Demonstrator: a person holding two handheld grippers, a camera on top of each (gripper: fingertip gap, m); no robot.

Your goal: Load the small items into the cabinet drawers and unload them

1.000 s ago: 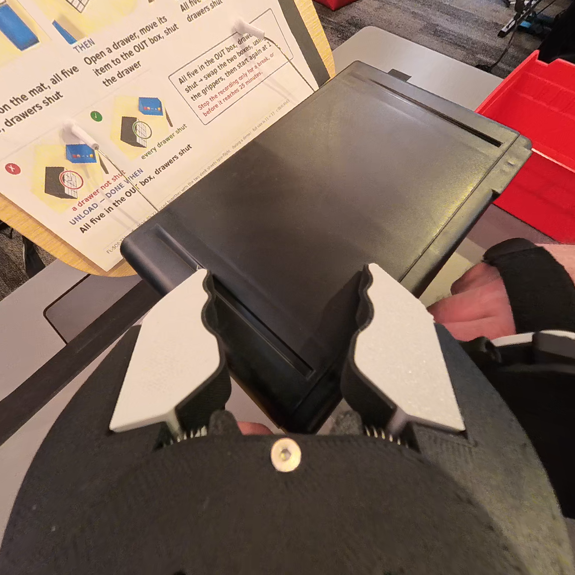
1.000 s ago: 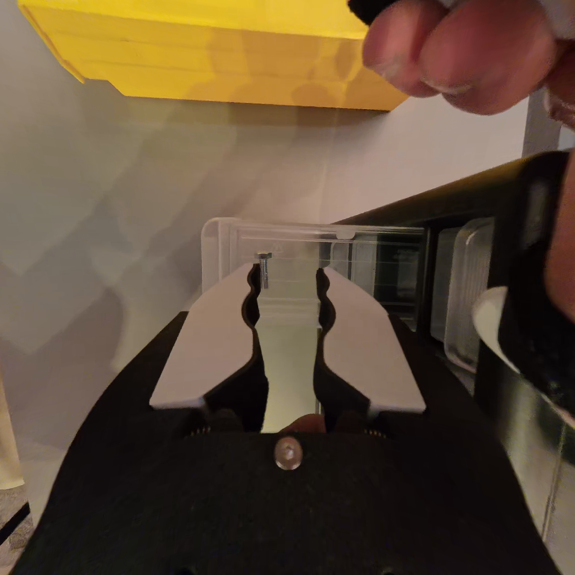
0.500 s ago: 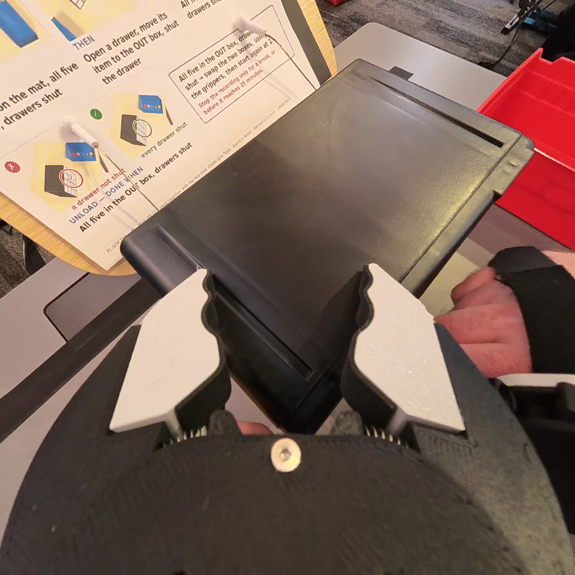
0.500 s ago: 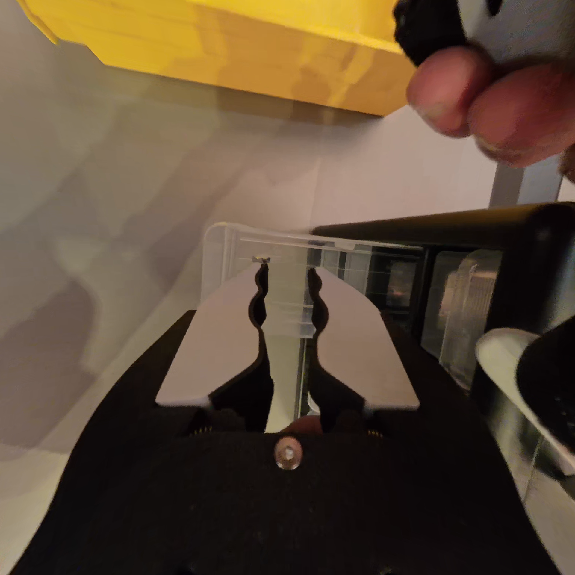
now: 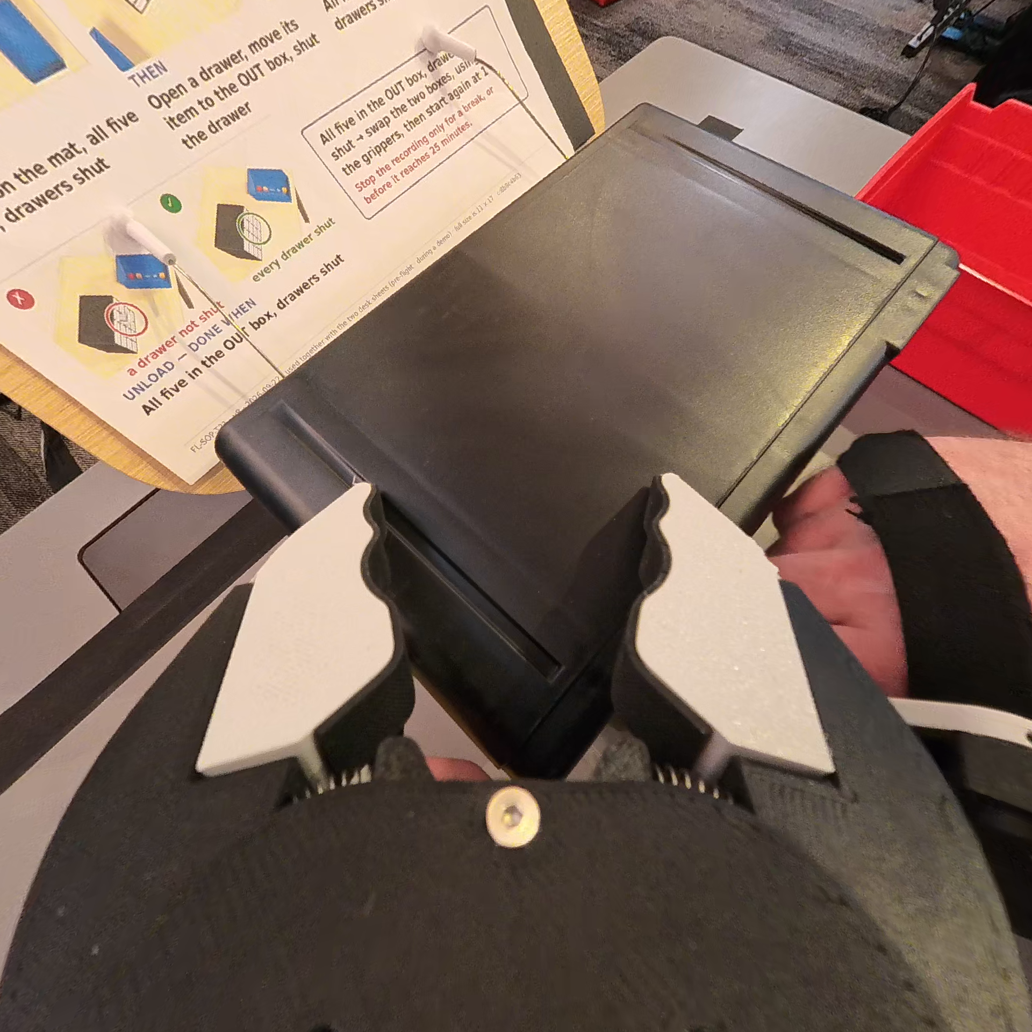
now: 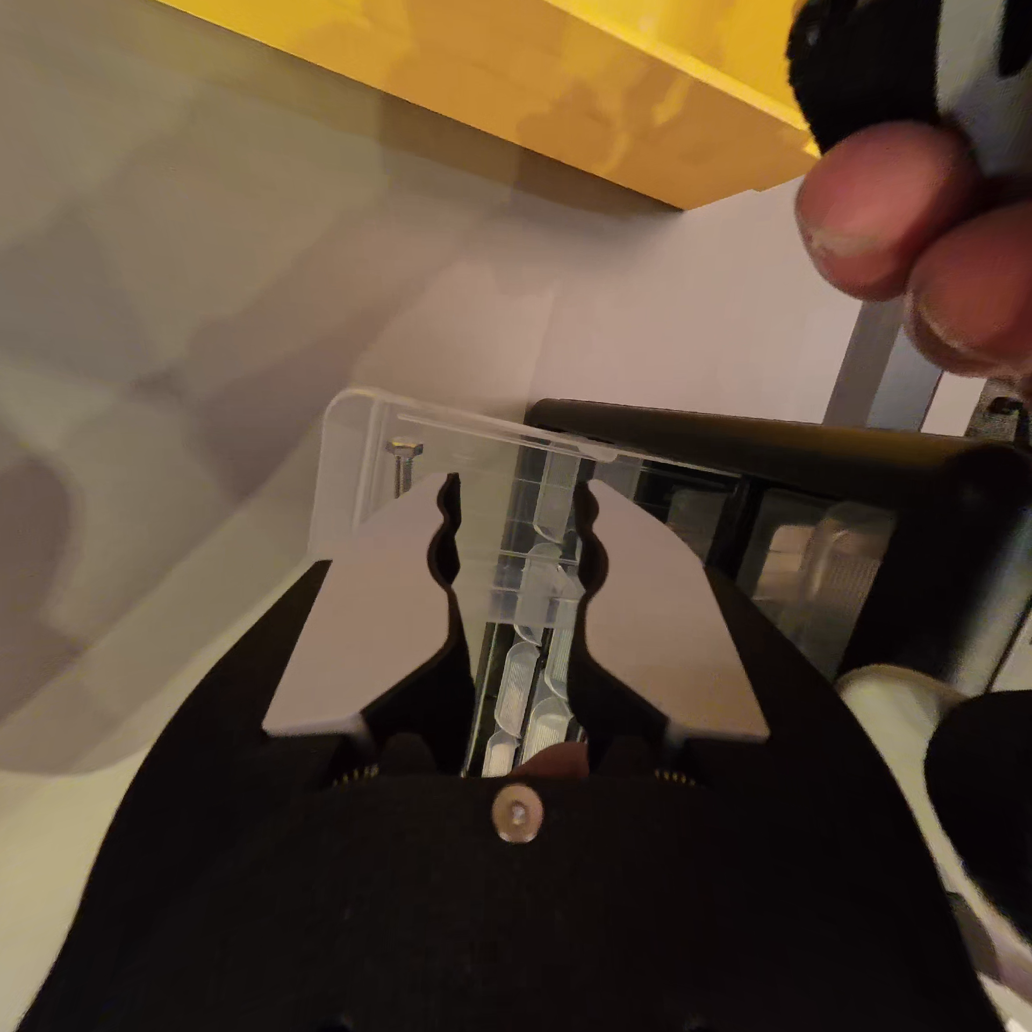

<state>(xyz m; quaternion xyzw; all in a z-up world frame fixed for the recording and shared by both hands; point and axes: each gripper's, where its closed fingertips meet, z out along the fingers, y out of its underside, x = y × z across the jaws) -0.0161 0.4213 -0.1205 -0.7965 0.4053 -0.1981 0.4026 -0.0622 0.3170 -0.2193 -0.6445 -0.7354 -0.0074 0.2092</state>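
- Left claw (image 5: pixel 511 536): jaws spread wide, straddling the near corner of the black cabinet (image 5: pixel 586 357) from above. Whether the inner faces press the cabinet cannot be told; it appears to be bracing the cabinet, not gripping it.
- Right claw (image 6: pixel 516 508): jaws partly apart, grasping nothing. It points at the clear drawer (image 6: pixel 447 502), which is pulled out from the cabinet front.
- Task item: one small metal bolt (image 6: pixel 403 466) lies inside the pulled-out drawer, near its front wall and just beyond the tip of the claw's left finger.
- Surroundings: a yellow bin (image 6: pixel 502 84) sits beyond the drawer on the pale worktop (image 6: pixel 167 335); a red bin (image 5: pixel 971 212) sits past the cabinet; an instruction sheet (image 5: pixel 223 195) stands to its left.
- Handling, bolt: judged light, rigid and smooth; likely to roll or slip. Take it across the shank, just below the head.
- Handling, drawer: thin, stiff, clear plastic, judged light and free-sliding. Take hold at the front lip.
- Handling, cabinet: judged light enough to shift when a drawer is moved; steady the top with the left claw.
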